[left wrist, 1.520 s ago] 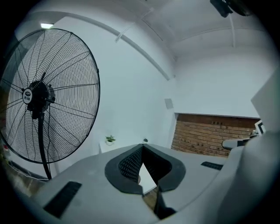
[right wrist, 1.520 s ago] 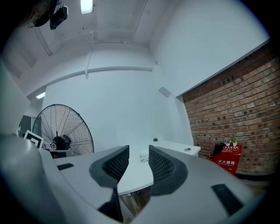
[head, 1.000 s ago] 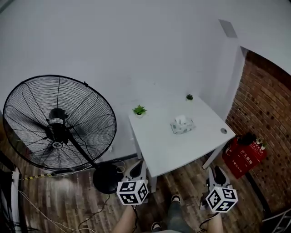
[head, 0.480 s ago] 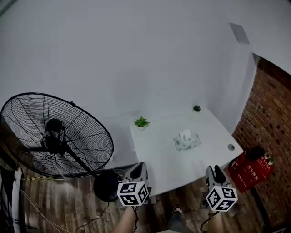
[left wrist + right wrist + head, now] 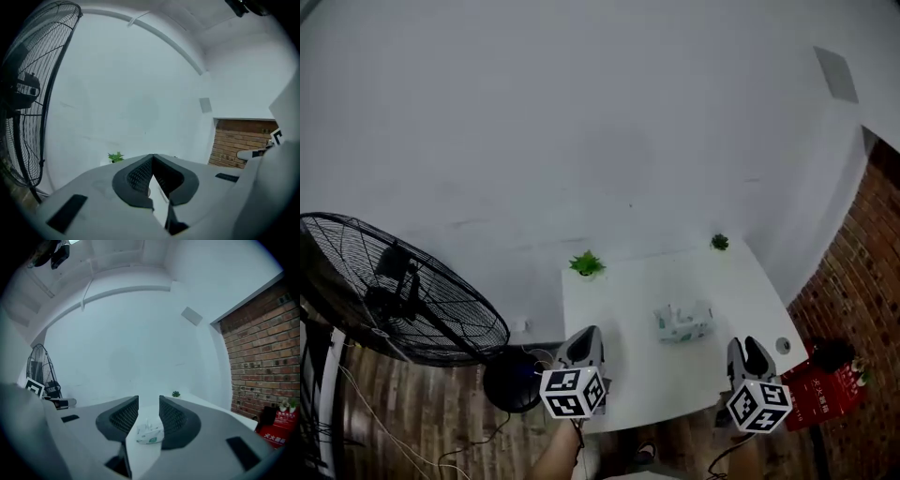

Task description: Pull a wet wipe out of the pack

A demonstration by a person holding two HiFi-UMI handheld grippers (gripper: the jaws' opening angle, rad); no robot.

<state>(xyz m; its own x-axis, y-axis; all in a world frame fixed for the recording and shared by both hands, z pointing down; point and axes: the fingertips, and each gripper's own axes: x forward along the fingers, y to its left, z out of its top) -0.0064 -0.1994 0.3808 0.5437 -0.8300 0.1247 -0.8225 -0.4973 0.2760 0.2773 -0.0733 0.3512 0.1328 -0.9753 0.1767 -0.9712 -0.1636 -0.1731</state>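
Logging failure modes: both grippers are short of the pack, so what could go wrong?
The wipe pack lies loose on the table, unheld; a one-gripper pull may lift the whole pack.
The left gripper is shut and must open before it could grip the pack.
The right gripper, open and aimed at the pack, might pinch wrapper instead of wipe.

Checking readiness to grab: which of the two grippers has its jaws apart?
The right gripper: its jaws stand apart, the wipe pack seen beyond them. On the left gripper they meet at the tips.
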